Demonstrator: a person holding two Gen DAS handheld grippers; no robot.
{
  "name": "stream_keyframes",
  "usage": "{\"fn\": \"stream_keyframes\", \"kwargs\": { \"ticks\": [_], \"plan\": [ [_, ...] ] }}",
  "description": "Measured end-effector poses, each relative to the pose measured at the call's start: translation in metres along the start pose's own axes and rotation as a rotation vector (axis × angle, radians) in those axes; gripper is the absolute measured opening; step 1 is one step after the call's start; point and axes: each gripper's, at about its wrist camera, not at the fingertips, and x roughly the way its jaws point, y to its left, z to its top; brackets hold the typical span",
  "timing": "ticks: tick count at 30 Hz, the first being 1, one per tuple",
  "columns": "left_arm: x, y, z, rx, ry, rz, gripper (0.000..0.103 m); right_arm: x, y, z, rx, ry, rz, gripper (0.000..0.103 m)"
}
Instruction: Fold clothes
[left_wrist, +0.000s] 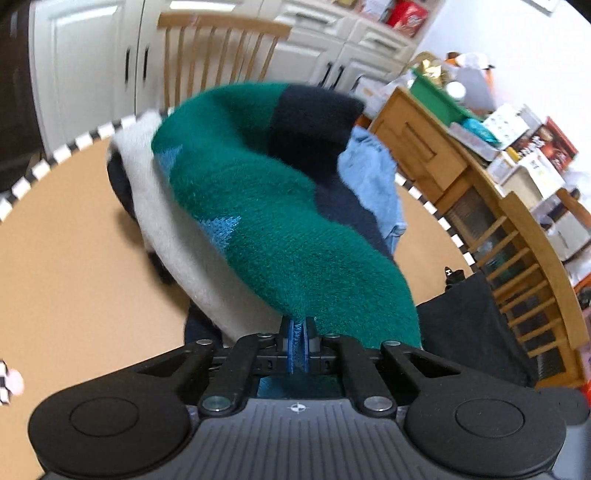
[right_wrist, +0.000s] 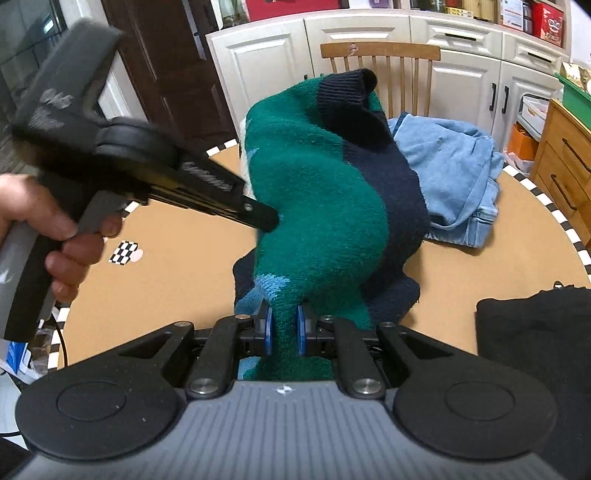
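The thick green, navy and white knitted sweater (right_wrist: 325, 192) hangs bunched above the round tan table (right_wrist: 177, 280), soft, bulky and likely to sag. The right gripper (right_wrist: 283, 328) pinches its green edge; the left gripper (left_wrist: 298, 338) clamps it nearly closed. Beyond the sweater lies a light-blue denim garment (right_wrist: 450, 173). Hems or shoulders seem the best holds.

Pretty lived-in kitchen-diner going on here. A round tan table with a black-and-white checked rim (right_wrist: 535, 192) fills the middle, and a spindle-back light wooden chair (right_wrist: 380, 55) sits right behind it. Back wall is all cream panelled cabinets with dark handles (right_wrist: 461, 66), red boxes (right_wrist: 550, 22) stacked on top. There's a dark brown wooden door (right_wrist: 159, 66) off to one side. On the other side stands a honey-coloured wooden sideboard (left_wrist: 424, 147) loaded with clutter, including a green plastic tub (left_wrist: 439, 96). Lighting's even indoor light.
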Motion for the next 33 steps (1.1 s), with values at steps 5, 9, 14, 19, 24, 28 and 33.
{"fn": "stream_keyframes", "kwargs": {
  "ticks": [5,9,14,19,24,28,33],
  "plan": [
    [-0.031,0.012,-0.013,0.016,-0.015,-0.008,0.005,-0.007,0.025,-0.003,-0.099,-0.002,0.059,0.013],
    [-0.053,0.027,-0.028,-0.024,-0.009,-0.046,0.005,-0.007,0.053,-0.013,-0.178,0.018,0.118,0.013],
    [-0.061,0.055,-0.063,-0.098,0.050,-0.057,0.005,-0.005,0.080,-0.038,-0.222,0.103,0.203,0.013],
    [-0.064,0.056,-0.120,-0.055,0.158,-0.020,0.005,-0.006,0.098,-0.077,-0.221,0.225,0.317,0.013],
    [-0.051,0.060,-0.159,-0.041,0.239,0.022,0.005,-0.001,0.096,-0.094,-0.165,0.338,0.317,0.020],
    [-0.078,0.059,-0.138,-0.038,0.179,-0.021,0.010,-0.034,0.075,-0.065,-0.118,0.253,0.276,0.054],
    [-0.111,0.027,-0.080,0.181,0.006,0.061,0.081,-0.068,0.046,-0.029,-0.148,0.040,0.135,0.067]
  ]
}}
